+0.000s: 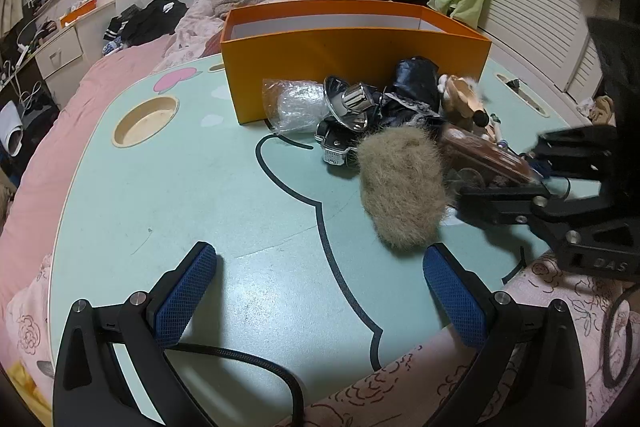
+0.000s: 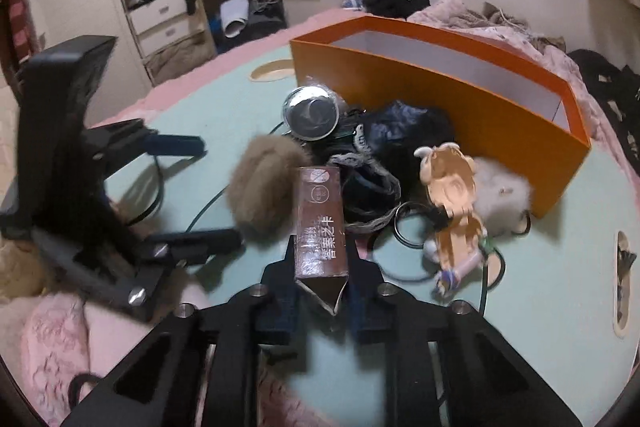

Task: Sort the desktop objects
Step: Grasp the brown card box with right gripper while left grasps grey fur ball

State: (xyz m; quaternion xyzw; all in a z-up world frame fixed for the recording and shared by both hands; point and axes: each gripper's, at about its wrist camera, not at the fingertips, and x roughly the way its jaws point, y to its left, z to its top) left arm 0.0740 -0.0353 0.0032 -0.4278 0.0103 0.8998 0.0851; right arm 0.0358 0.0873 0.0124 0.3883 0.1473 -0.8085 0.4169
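An orange box (image 1: pixel 352 67) stands open at the back of the green table (image 1: pixel 192 187); it also shows in the right wrist view (image 2: pixel 440 99). In front of it lies a pile: a bubble-wrap bag (image 1: pixel 296 103), a chrome piece (image 1: pixel 352 103), a black bundle (image 1: pixel 412 87), a tan fur ball (image 1: pixel 400 183) and a doll (image 2: pixel 452 195). My left gripper (image 1: pixel 320 275) is open and empty, near the table's front edge, short of the fur ball. My right gripper (image 2: pixel 320 267) is shut on a brown carton (image 2: pixel 320 223), beside the fur ball (image 2: pixel 264 187).
A round cup hole (image 1: pixel 146 121) is sunk in the table at the left. A slot (image 1: pixel 520 95) is cut at the right edge. The table stands on a pink bed (image 1: pixel 80 99) with clothes behind. A black ring (image 2: pixel 412 227) and cable lie by the doll.
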